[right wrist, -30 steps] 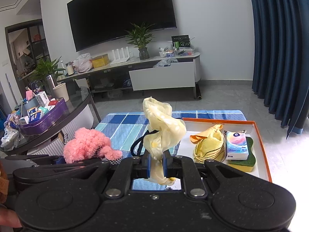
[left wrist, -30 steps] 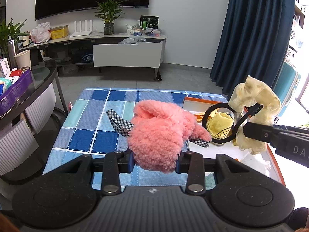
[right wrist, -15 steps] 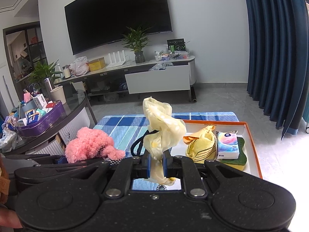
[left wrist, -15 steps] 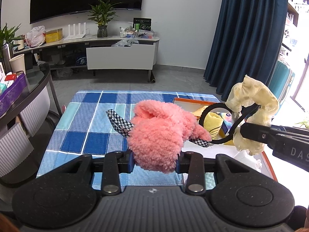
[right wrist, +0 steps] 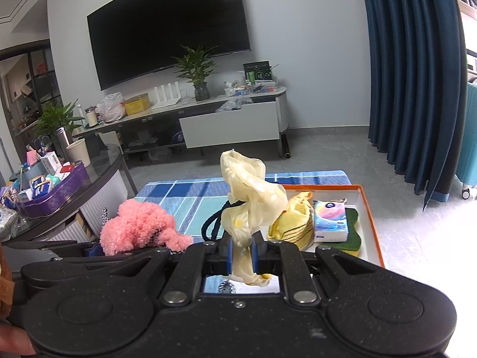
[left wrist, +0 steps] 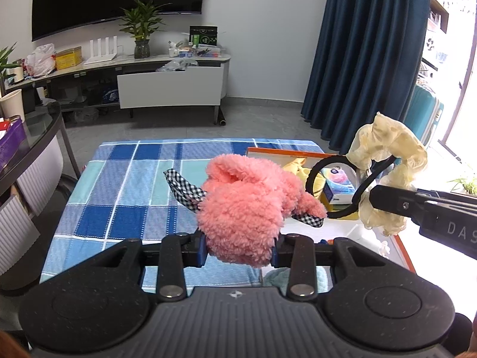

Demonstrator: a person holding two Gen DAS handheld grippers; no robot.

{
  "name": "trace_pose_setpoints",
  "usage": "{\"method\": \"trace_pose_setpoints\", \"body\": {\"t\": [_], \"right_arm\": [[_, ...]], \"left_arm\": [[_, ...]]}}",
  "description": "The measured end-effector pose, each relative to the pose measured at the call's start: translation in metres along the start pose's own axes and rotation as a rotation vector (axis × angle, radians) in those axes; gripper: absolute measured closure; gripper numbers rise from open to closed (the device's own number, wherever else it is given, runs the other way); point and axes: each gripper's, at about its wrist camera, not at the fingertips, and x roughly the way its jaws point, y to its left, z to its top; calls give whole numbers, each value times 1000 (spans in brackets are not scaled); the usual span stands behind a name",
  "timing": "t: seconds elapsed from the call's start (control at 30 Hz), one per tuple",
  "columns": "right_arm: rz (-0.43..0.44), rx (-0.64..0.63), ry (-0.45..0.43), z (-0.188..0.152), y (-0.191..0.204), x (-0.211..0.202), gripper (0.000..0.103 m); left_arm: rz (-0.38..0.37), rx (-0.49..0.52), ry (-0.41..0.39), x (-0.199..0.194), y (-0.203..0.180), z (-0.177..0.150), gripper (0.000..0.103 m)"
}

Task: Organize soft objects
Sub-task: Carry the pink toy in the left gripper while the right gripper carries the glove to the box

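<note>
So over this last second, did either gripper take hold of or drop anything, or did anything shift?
Nothing was taken or let go. The left gripper stays shut on the pink plush, the right gripper on the cream scrunchie. Only the views have drifted slightly: the orange tray and the tissue pack sit a little differently in frame. The tray's contents lie as before.

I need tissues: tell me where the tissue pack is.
In the right wrist view the tissue pack lies in the orange-rimmed tray, right of the yellow cloth, on the green sponge.
</note>
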Motion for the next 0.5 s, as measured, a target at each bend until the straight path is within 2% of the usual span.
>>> {"method": "trace_pose_setpoints", "body": {"t": [0.5], "right_arm": [[-60, 29, -4, -2, -26, -5, 88]], "left_arm": [[-54, 43, 20, 14, -22, 3, 65]]}}
